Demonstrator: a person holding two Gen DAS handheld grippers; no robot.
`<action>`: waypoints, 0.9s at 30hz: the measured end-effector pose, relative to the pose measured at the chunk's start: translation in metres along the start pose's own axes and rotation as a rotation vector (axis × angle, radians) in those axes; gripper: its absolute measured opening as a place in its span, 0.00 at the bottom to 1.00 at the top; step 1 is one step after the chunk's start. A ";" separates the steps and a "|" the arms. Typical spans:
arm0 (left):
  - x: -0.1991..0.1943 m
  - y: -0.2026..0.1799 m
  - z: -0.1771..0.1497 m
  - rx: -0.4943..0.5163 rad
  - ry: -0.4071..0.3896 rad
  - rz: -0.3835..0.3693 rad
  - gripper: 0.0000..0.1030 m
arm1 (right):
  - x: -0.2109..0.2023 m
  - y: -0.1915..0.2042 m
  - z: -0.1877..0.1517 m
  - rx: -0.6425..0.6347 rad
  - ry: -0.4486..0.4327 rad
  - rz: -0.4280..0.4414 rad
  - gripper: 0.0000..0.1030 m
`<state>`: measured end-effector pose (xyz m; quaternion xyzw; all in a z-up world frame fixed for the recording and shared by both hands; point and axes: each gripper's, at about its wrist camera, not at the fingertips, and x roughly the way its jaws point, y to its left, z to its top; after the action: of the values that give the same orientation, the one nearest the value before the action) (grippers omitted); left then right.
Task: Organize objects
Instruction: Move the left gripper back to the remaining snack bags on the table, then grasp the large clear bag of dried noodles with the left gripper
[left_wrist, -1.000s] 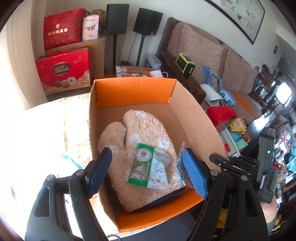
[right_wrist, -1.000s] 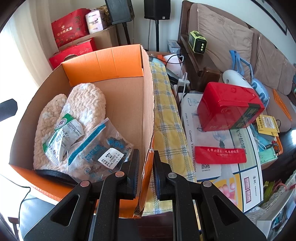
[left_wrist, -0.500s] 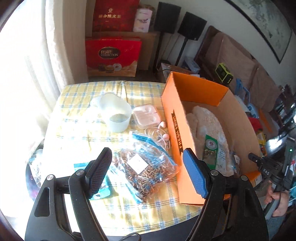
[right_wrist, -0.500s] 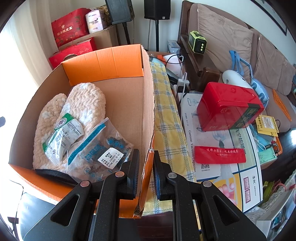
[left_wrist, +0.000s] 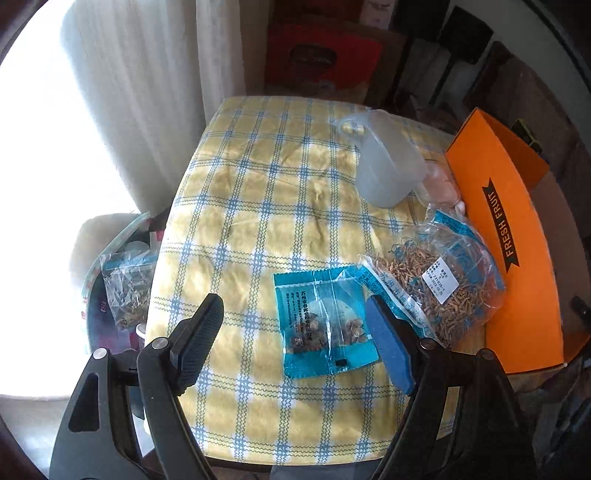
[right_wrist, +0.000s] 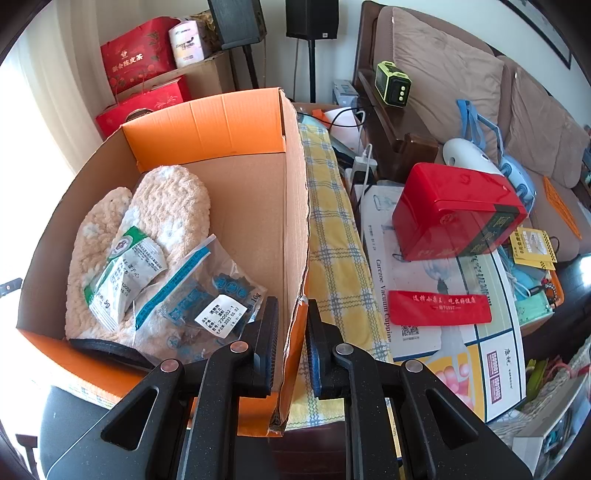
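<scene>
Box (right_wrist: 236, 206) at left of right wrist view: orange cardboard, open top, standing on the checked table (left_wrist: 258, 206). Already inside: fluffy mitten (right_wrist: 147, 236) lying flat, green-and-white sachet (right_wrist: 125, 273) on top of it, clear bag with blue stripe (right_wrist: 199, 299) leaning at its lower right edge. Three items in, judged roughly half the job.

Still out on the table, left wrist view: small teal packet (left_wrist: 325, 321) at lower centre, flat on the cloth; larger clear bag of dried brown strands (left_wrist: 439, 284) just right of it, overlapping its corner and touching the box's outer wall (left_wrist: 509, 251). Frosted plastic jug (left_wrist: 388, 162) at upper right, upright. Something pale and pinkish between jug and box, too hidden to name. Another clear bag (left_wrist: 125, 288) off the table edge at lower left, on a lower surface; unclear whether part of the job.

Left tongs (left_wrist: 295, 339) wide apart, empty, straddling the teal packet from above, not touching. Likely next pick.

Right tongs (right_wrist: 291, 339) clamped tight on the box's near right wall, steadying it.
</scene>
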<state>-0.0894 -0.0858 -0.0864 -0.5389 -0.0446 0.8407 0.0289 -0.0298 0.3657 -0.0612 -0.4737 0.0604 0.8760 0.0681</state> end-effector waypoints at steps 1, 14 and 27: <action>0.003 0.001 -0.001 -0.001 0.007 0.004 0.74 | 0.000 0.000 0.000 0.001 0.000 0.000 0.13; 0.028 0.001 -0.005 -0.008 0.069 -0.018 0.62 | 0.000 0.000 0.000 0.000 0.000 0.001 0.13; 0.026 -0.008 -0.002 -0.009 0.077 -0.078 0.29 | 0.001 0.000 -0.001 -0.002 0.002 -0.004 0.13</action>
<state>-0.0982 -0.0758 -0.1097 -0.5690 -0.0680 0.8173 0.0610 -0.0295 0.3651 -0.0628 -0.4746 0.0585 0.8755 0.0693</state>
